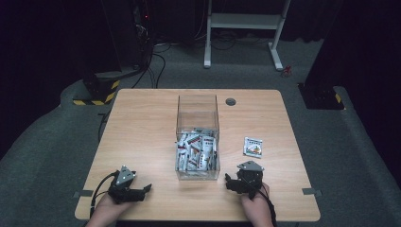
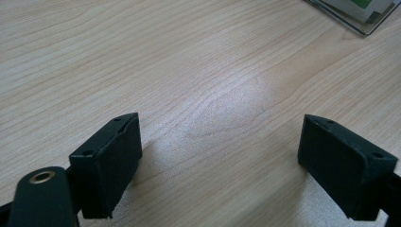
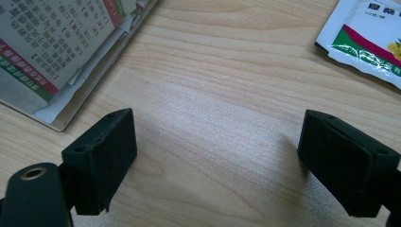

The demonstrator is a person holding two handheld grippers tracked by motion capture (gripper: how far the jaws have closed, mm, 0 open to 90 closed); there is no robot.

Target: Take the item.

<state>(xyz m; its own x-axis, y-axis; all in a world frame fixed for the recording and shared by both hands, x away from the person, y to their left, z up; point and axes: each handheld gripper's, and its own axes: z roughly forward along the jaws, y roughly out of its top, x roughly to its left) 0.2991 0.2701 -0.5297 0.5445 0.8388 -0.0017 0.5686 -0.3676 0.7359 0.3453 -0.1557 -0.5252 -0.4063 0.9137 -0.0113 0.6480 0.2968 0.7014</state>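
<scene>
Left gripper [image 1: 147, 188] rests spread wide on bare woodgrain table [image 1: 142, 132]; the clear rigid box [image 1: 197, 138] of glossy sachets stands mid-table; right gripper [image 1: 228, 182] gapes empty too. Just beyond it lies a loose sachet [image 1: 253, 146]: flat, light, crinkly, probably slippery, so pinch an edge

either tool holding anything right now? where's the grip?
Nothing held. Left tool and right tool are both open over bare table; the loose packet lies untouched.

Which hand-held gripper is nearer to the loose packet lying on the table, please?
Right. The right hand-held gripper sits just below the loose packet; the left hand-held gripper rests beyond the clear box.
</scene>
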